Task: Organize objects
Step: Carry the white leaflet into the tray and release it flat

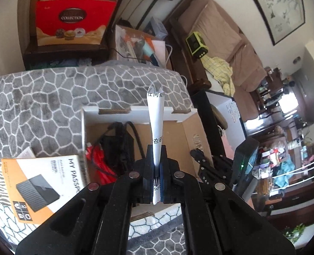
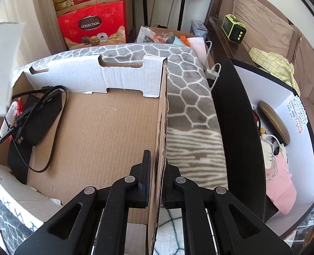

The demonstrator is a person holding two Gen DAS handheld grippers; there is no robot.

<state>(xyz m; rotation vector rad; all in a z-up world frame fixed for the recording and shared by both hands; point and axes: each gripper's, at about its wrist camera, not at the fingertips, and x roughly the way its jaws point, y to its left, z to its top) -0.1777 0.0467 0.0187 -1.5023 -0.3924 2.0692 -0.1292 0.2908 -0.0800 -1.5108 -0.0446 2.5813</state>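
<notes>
My left gripper (image 1: 156, 165) is shut on a folded white paper leaflet (image 1: 156, 125) with printed text and a barcode, held upright above an open cardboard box (image 1: 191, 127). The box holds a black hard drive with its cable (image 1: 118, 142) and red cord (image 1: 99, 161). My right gripper (image 2: 158, 170) is shut on the box's right side wall (image 2: 160, 123). In the right wrist view the black drive and cable (image 2: 40, 114) lie at the box's left, and the leaflet (image 2: 2, 63) shows at the far left.
An orange and white "My Passport" box (image 1: 40, 184) lies left of the cardboard box on a grey patterned blanket (image 1: 40, 97). A black-edged white bin (image 2: 263, 127) stands to the right. Red gift boxes (image 2: 91, 25) and a brown sofa (image 2: 273, 21) are behind.
</notes>
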